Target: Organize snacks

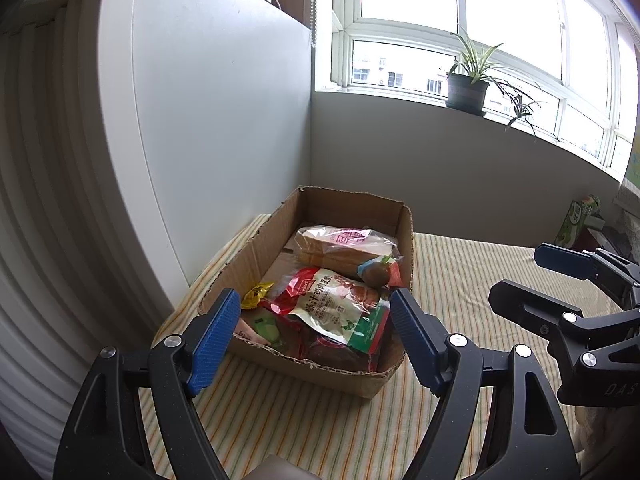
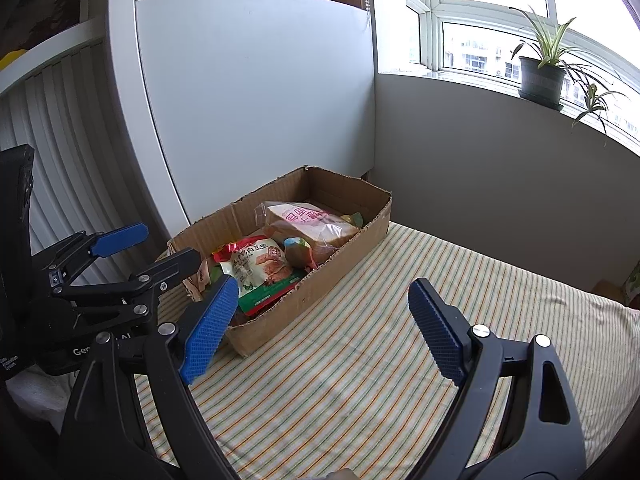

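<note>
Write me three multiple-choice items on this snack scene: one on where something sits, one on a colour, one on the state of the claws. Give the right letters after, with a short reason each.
1. Where do the snack packets lie?
A. spread over the striped cloth
B. inside the cardboard box
C. on the windowsill

2. What colour are the claw pads?
A. blue
B. red
C. white

3. How do the two claws stand?
A. both shut on packets
B. left open, right shut
C. both open and empty

Key: 1 B, the bread bag and the other packets all sit within the cardboard box, while the striped cloth around it bears none. 2 A, the pads show blue in both views. 3 C, the left claw and the right claw each have their fingers spread wide with nothing between them.
</note>
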